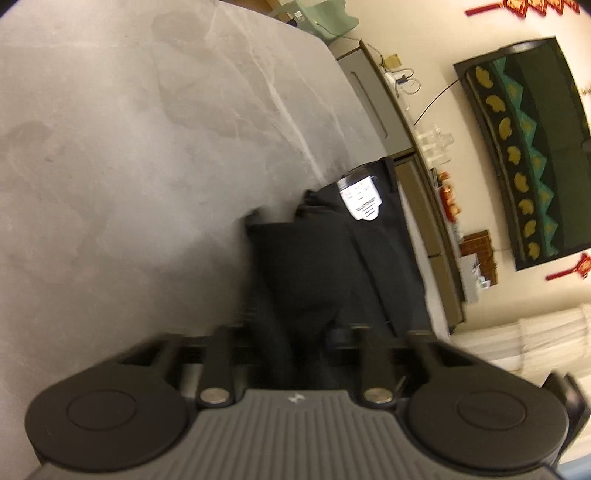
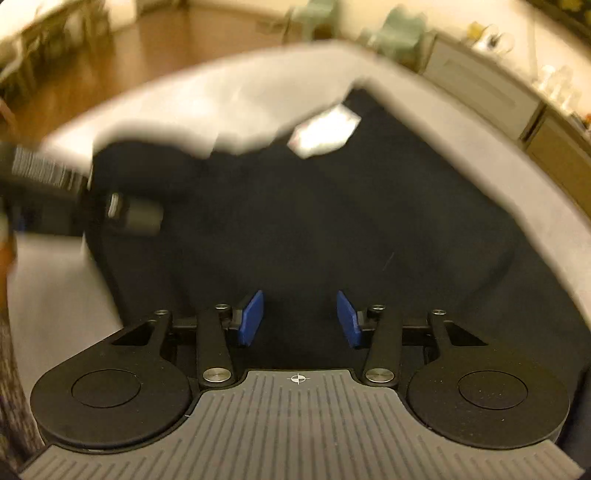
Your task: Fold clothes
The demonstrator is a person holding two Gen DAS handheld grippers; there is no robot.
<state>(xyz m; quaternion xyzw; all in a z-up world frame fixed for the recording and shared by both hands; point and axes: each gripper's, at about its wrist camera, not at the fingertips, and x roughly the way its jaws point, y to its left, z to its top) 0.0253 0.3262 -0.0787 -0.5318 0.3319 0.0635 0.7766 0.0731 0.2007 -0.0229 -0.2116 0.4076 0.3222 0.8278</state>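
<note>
A black garment [image 1: 332,251] with a white label [image 1: 360,199] lies on the grey marbled table [image 1: 129,147], close to the table's right edge. My left gripper [image 1: 291,332] reaches into it. Dark cloth fills the space between its fingers and hides the pads, so its grip is unclear. In the right wrist view the black garment [image 2: 332,221] spreads wide on the table [image 2: 221,96], its label [image 2: 325,133] at the far side. My right gripper [image 2: 300,314] hangs open just above the cloth, blue pads [image 2: 253,317] apart and bare. The blurred left gripper [image 2: 136,216] sits at the garment's left edge.
A sideboard with glasses [image 1: 436,142] runs along the wall beyond the table edge, under a dark framed panel [image 1: 528,147]. A pale green chair [image 1: 325,18] stands past the far corner. Wooden floor [image 2: 147,44] lies beyond the table.
</note>
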